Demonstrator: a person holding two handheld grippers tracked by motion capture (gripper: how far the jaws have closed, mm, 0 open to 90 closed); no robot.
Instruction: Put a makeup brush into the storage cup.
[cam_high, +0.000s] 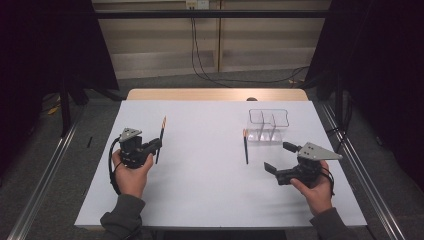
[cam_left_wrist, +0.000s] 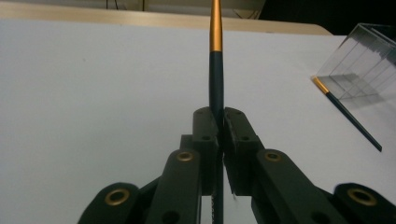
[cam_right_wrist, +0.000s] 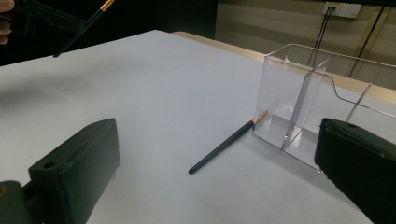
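A: Near you first. What's your left gripper (cam_high: 156, 145) doing?

B: It's squeezed tight on a dark pen w/ a gold end (cam_high: 161, 136). In the left gripper view the pen (cam_left_wrist: 216, 79) sticks up btwn the two black pads, which press on it from both sides. Gold part is at the far end, away from you. In the high view the pen looks lifted off the white table (cam_high: 200, 190).

A: And your right gripper (cam_high: 279, 156)?

B: Wide open, nothing in it. Your hand holds it over the right side of the table. In the right gripper view its two jaws stand far apart, w/ bare table btwn them.

A: Anything past that?

B: Yes, a 2nd pen (cam_high: 245, 146) lies flat on the table, just ahead of your right gripper. Its gold tip is right by the clear box (cam_high: 269, 125); can't tell if it touches.

A: Tell me abt the box.

B: See-through, w/ thin walls that split it into parts. It sits on the far right of the table. In the right gripper view the box (cam_right_wrist: 308, 84) looks empty, and the pen (cam_right_wrist: 224, 147) lies by its near corner.
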